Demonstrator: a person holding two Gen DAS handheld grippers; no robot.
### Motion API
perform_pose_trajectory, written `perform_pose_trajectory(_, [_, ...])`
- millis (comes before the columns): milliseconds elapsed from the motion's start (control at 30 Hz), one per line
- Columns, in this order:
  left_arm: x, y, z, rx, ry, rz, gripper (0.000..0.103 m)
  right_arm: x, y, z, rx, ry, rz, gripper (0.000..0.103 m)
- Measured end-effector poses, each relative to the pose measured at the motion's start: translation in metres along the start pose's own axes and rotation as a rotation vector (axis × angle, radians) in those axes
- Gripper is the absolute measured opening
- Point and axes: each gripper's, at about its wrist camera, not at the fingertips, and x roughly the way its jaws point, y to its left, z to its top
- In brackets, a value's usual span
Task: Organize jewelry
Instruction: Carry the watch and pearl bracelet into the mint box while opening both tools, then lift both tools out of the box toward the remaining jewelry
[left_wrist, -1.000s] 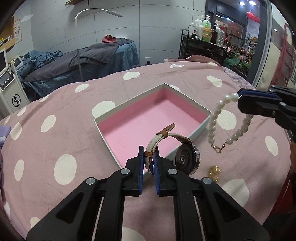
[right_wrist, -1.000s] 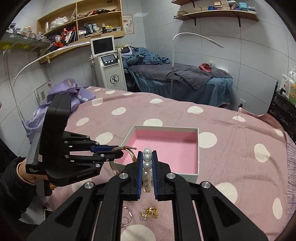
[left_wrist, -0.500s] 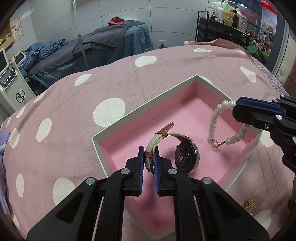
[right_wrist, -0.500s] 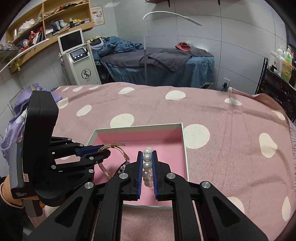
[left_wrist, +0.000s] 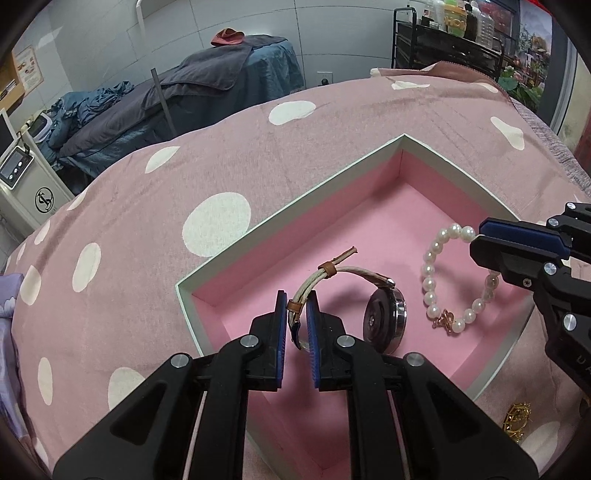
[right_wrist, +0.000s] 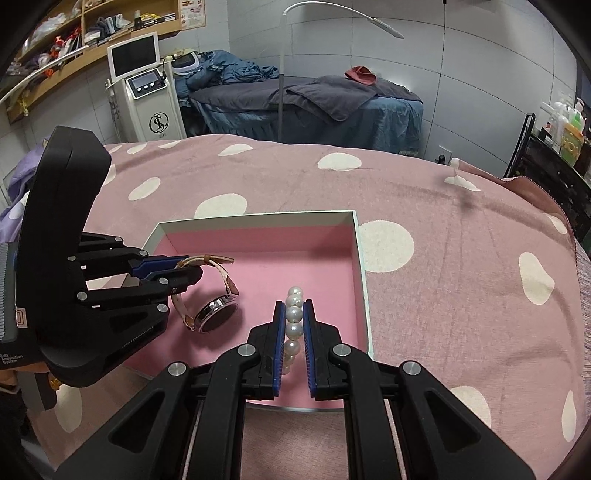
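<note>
A white box (left_wrist: 295, 199) with a pink lining lies on the spotted pink cloth. My left gripper (left_wrist: 295, 299) has the pale strap of a watch (left_wrist: 384, 321) between its blue pads. Its jaws are just opening, and the watch case rests on the pink floor. My right gripper (right_wrist: 294, 306) has a pearl bracelet (right_wrist: 294, 314) between its pads, its jaws likewise starting to open. The bracelet's loop (left_wrist: 428, 284) lies on the lining to the right of the watch (right_wrist: 216, 317). Each gripper shows in the other's view: left (right_wrist: 188, 267), right (left_wrist: 480, 232).
A small gold ornament (left_wrist: 517, 424) lies on the cloth outside the box's near right corner. The far half of the box (right_wrist: 258, 218) holds nothing. A purple cloth (left_wrist: 5, 314) sits at the left edge. A treatment bed and a white machine stand beyond.
Both grippers came forward and down from above the cloth into the box, carrying the watch and the bracelet. The two pieces now touch the pink lining, and both pairs of pads stand slightly wider.
</note>
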Motion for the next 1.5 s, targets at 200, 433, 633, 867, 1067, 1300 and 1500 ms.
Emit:
perform_pose_trajectory(200, [-0.008,0.001,0.002,0.068,-0.036,0.093,0.069,-0.011,0.002,0.0,-0.01,-0.03,-0.013,0.038])
perform_pose_trajectory(433, [-0.036,0.004,0.005,0.09,-0.102,0.106,0.083,-0.034,-0.005,-0.001,0.008,-0.084,-0.039,0.062])
perform_pose_trajectory(633, [-0.075,0.01,-0.015,0.023,-0.223,0.081,0.097,-0.062,-0.009,-0.014,0.008,-0.136,-0.072,0.083])
perform_pose_trajectory(867, [-0.107,0.002,-0.065,-0.034,-0.29,0.036,0.097,-0.077,-0.008,-0.046,0.04,-0.117,-0.046,0.09])
perform_pose_trajectory(1067, [-0.124,-0.01,-0.106,-0.063,-0.295,-0.036,0.097,-0.088,-0.003,-0.073,0.049,-0.114,-0.036,0.093])
perform_pose_trajectory(1300, [-0.123,-0.025,-0.141,-0.08,-0.258,-0.085,0.097,-0.094,0.005,-0.097,0.056,-0.097,-0.014,0.093])
perform_pose_trajectory(1500, [-0.119,-0.03,-0.163,-0.094,-0.235,-0.096,0.097,-0.097,0.009,-0.115,0.054,-0.087,-0.001,0.093])
